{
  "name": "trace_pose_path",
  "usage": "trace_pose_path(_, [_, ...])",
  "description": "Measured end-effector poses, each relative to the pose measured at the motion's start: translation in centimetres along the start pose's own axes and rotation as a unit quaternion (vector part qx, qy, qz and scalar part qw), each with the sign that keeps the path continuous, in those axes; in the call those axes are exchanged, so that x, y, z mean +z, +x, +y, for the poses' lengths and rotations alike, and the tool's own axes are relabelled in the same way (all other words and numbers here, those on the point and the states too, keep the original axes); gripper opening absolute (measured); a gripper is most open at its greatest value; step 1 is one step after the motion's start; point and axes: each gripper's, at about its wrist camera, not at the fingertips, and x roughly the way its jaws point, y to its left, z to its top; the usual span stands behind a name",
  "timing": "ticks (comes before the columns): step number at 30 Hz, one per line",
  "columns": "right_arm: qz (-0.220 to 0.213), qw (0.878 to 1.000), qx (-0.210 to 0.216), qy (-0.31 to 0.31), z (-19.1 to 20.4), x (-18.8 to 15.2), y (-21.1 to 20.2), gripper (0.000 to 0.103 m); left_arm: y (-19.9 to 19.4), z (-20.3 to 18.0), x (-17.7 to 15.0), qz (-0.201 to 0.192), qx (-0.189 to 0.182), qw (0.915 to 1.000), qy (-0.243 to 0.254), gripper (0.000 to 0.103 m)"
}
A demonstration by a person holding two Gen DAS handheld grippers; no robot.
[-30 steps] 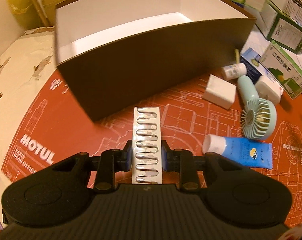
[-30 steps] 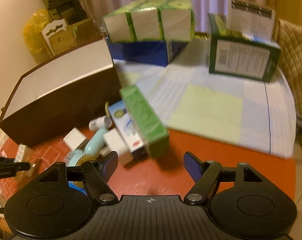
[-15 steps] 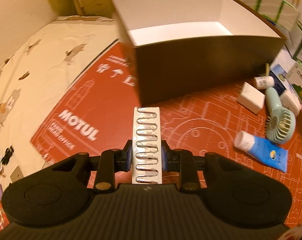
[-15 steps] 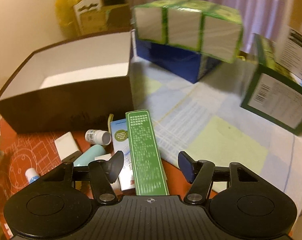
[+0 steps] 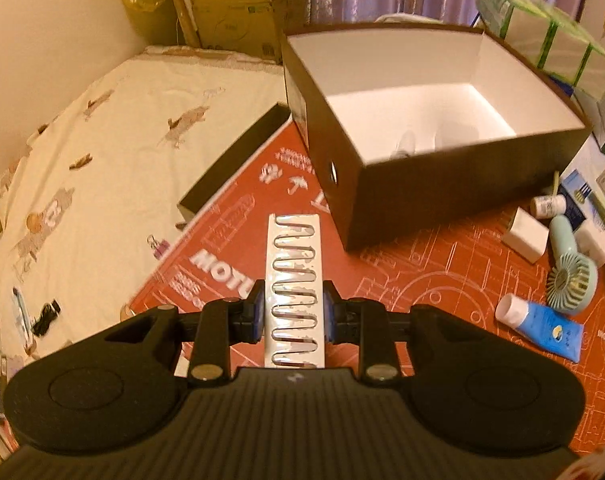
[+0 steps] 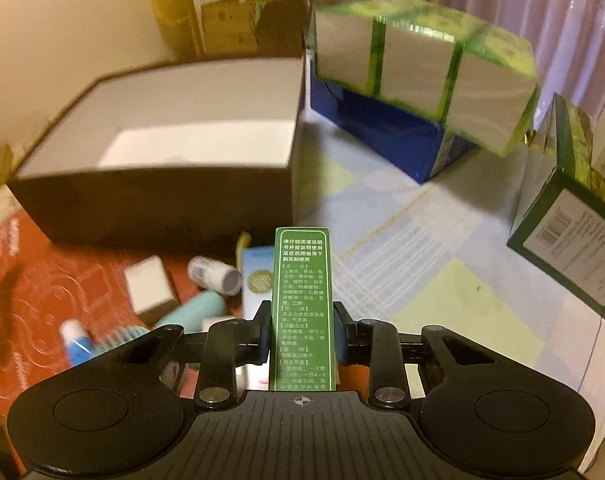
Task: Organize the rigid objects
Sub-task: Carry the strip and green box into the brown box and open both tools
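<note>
The left claw (image 5: 293,316) grips a silver foil blister strip (image 5: 293,276), its long axis pointing forward; the open brown cardboard box (image 5: 454,196) lies ahead-right. The right claw (image 6: 302,338) has just closed on a slim green carton (image 6: 304,300).

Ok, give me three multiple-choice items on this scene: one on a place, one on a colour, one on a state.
1. Where does the fan lie?
A. inside the brown box
B. on the red mat
C. on the cream sheet

2. What colour is the carton in the right gripper?
A. green
B. yellow
C. black

3. What is the left gripper doing?
A. standing open, empty
B. shut on the blister pack
C. shut on the tube

Answers: 1 B, the fan rests on the red mat beside the brown box. 2 A, its printed face is green. 3 B, both fingers press the blister pack; the tube lies on the mat.
</note>
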Motion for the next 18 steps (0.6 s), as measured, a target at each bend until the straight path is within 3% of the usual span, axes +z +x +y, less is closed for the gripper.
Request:
trace_pose_path(9, [-0.071,0.997,0.034,0.012,0.4,4.6,-5.3,0.027,-2.7,-0.3,5.3,-0.052,-0.024,0.9975,0.042,0.024])
trace_pose_path(18, [-0.112,0.992,0.053,-0.012,2.9,10.9,-4.4,0.027,-1.8,-3.5,11.7,-0.087,-0.065,0.9909,0.079,0.024])
